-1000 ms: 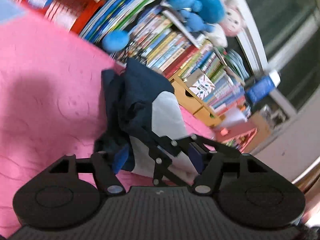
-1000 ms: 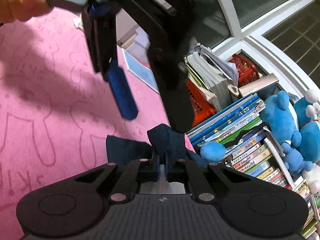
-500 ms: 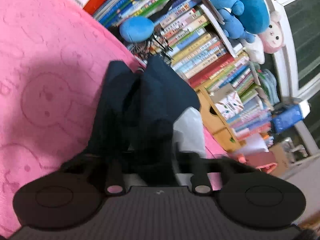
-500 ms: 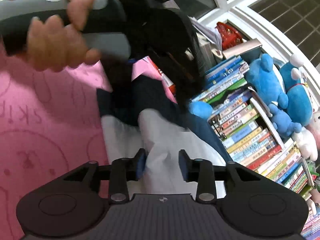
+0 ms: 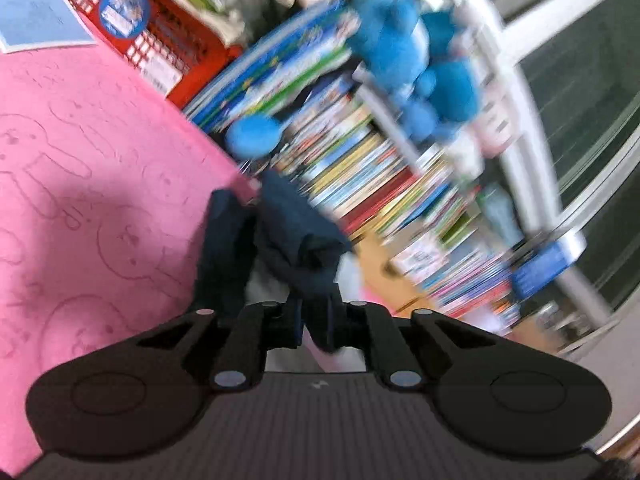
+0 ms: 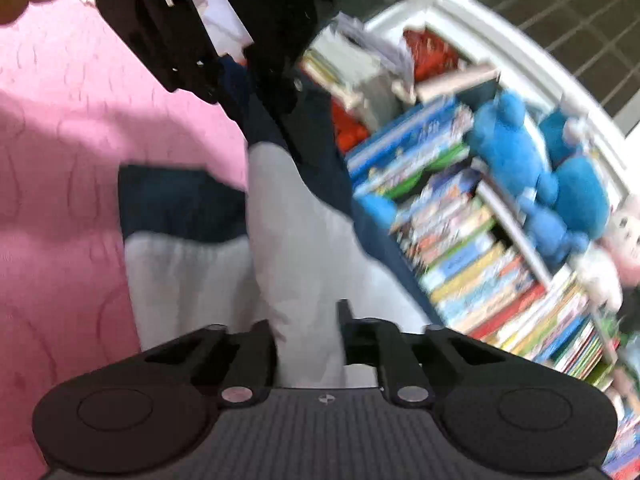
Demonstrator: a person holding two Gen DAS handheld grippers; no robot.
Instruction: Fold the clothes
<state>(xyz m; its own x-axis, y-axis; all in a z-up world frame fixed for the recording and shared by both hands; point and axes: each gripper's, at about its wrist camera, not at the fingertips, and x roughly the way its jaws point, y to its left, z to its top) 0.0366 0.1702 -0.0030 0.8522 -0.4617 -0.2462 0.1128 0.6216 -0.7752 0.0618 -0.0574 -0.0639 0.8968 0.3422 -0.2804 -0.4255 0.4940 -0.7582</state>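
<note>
Garment (image 6: 296, 240) hanging stretched between both tools above pink mat (image 6: 60, 200). Left gripper (image 5: 312, 320) pinching navy edge, right gripper (image 6: 308, 344) pinching grey part, both clamped tight. Risk: thin bite slipping under tension, fold collapsing.

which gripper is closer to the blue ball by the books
Left. The left gripper, shut on the garment's navy part, sits nearer the blue ball; the right gripper grips the white part farther back.

navy-and-grey garment (image 6: 304, 240) hangs bunched and lifted above the pink mat (image 6: 60, 184).
</note>
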